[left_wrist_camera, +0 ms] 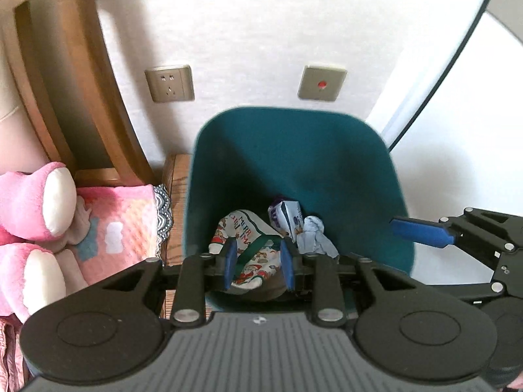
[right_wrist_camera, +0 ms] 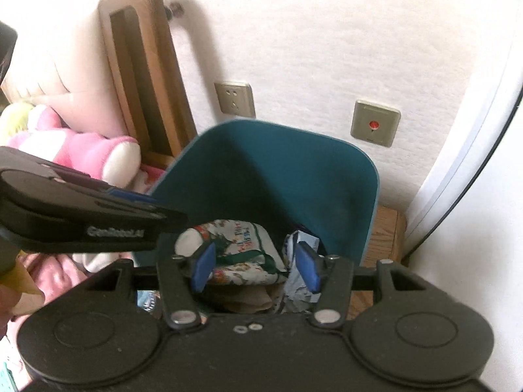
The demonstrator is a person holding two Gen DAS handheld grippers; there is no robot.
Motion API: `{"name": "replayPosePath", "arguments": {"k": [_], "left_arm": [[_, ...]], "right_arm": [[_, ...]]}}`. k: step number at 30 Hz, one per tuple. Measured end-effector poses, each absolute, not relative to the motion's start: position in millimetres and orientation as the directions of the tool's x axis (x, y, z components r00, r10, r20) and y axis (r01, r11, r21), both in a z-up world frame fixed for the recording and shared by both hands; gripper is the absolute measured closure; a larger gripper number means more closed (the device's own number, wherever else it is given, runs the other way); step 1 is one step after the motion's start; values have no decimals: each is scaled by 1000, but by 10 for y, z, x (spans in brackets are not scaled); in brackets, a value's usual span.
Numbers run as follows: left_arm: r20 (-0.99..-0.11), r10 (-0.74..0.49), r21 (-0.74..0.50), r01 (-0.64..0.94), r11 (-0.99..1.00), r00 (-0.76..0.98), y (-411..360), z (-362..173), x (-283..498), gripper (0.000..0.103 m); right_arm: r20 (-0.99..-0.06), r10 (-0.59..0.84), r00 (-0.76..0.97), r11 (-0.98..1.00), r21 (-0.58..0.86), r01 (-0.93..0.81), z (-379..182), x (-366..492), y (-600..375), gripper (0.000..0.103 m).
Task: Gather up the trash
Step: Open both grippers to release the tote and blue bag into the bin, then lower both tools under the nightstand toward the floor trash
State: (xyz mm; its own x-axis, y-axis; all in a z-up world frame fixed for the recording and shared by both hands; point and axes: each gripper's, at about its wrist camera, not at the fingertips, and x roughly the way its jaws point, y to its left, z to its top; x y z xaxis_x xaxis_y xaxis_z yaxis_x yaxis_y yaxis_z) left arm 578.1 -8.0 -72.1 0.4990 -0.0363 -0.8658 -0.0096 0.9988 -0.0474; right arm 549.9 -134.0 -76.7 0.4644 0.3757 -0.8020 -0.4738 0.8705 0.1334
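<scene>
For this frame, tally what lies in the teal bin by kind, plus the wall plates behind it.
Printed wrapper or bag with cartoon figures: 1
Purple and white carton: 1
Crumpled pale blue tissue: 1
Brownish piece under the wrapper: 1
Power socket plate: 1
Plate with red button: 1
Total: 6, four inside the teal bin.

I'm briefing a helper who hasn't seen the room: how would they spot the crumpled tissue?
Find the teal bin against the white wall. The tissue lies at its bottom, right of the printed wrapper, beside a small carton. It alone is plain pale blue and wadded.
</scene>
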Motion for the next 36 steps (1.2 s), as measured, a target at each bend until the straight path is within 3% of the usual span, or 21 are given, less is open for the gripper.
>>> {"name": "replayPosePath", "arguments": {"k": [19, 21, 23, 24, 36], "left_arm": [[-754, -114, -49, 118, 992, 647, 391, -11, 4164, 75], [-749, -118, -44, 129, 991, 651, 455, -8, 3974, 68], [-740, -117, -42, 129, 991, 662, 525, -19, 3790, 32], [-731, -116, -41, 126, 991, 673, 561, -28, 3699, 27], [-745, -49, -11, 62, 998, 666, 702, -622, 3008, 23]], "right_arm": [[-679, 425, 599, 881, 159, -445, -103, 4026, -1181, 45], [-673, 420, 609, 882, 147, -447, -76, 3840, -1136, 45], [-670, 416, 615, 886, 146, -440, -79, 3679, -1104, 45], [-668, 417, 616, 887, 150, -438, -87, 3606, -1093, 44], [-670, 450, 590, 884, 241, -400, -671, 3112, -1223, 38]]}}
